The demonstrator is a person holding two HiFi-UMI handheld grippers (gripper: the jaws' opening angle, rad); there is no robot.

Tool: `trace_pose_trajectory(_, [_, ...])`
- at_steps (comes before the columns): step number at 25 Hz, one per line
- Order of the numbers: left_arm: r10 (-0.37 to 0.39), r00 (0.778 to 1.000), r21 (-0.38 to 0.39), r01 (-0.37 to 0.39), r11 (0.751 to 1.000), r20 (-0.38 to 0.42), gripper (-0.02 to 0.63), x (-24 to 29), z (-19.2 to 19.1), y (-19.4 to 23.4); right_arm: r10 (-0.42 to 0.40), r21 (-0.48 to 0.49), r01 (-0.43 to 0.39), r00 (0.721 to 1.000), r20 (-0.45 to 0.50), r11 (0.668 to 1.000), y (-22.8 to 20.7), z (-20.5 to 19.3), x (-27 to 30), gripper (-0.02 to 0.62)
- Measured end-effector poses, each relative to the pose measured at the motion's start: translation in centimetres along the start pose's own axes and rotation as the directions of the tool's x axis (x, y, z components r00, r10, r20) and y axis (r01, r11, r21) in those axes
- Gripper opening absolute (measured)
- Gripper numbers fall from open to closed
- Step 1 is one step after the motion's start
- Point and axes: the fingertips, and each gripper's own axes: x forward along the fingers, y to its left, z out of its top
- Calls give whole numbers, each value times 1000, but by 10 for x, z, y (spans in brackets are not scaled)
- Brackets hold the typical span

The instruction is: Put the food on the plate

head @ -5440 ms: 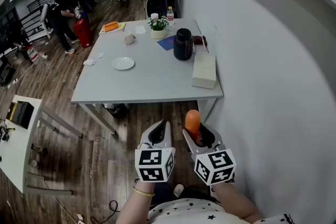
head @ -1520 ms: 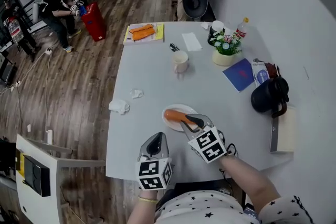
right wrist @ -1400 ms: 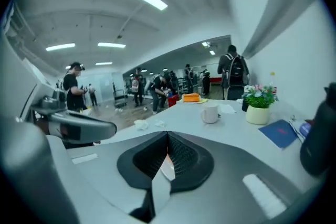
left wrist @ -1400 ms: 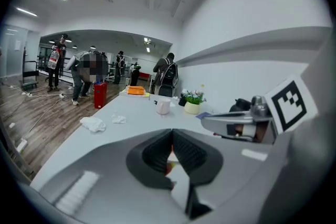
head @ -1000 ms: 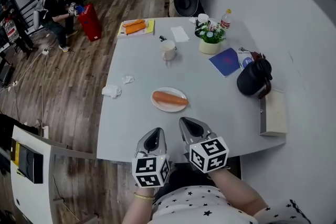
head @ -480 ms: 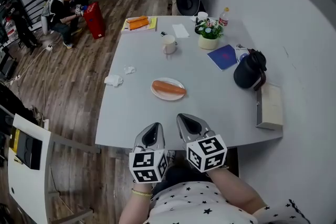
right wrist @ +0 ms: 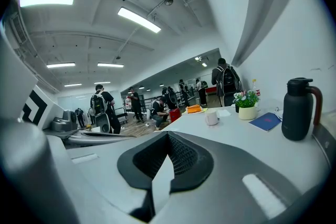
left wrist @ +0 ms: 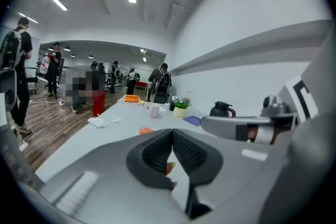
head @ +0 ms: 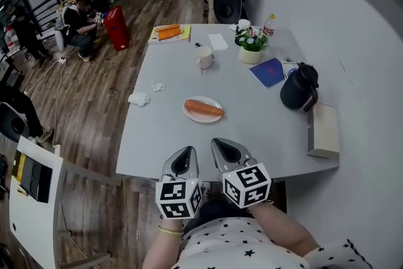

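An orange sausage (head: 203, 108) lies on a small white plate (head: 189, 114) in the middle of the grey table (head: 164, 135). Both grippers hover over the table's near edge, short of the plate. My left gripper (head: 186, 152) is shut with nothing in it. My right gripper (head: 222, 143), beside it, is shut and empty too. In the left gripper view a sliver of the sausage (left wrist: 146, 130) shows just above the closed jaws of the left gripper (left wrist: 171, 135). The right gripper view shows the right gripper (right wrist: 168, 140) with its pads together.
Further back on the table stand a cup (head: 204, 57), a flower pot (head: 251, 50), a blue booklet (head: 269, 72), a black jug (head: 297, 88) and a beige box (head: 322, 129). Crumpled tissues (head: 138, 98) lie at the left edge. People and a red bin (head: 116, 27) are at far left.
My right gripper, which carried the sausage to the plate, has let it go there and drawn back to the near table edge, shut. The left gripper has stayed shut beside it.
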Motion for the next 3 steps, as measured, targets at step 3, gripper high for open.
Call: trace_pose_trajectory(3, [1, 1000, -4, -1, 1000, 2, 8, 2, 2, -2, 6, -5, -6, 1000, 0, 1000, 0, 2, 0, -3])
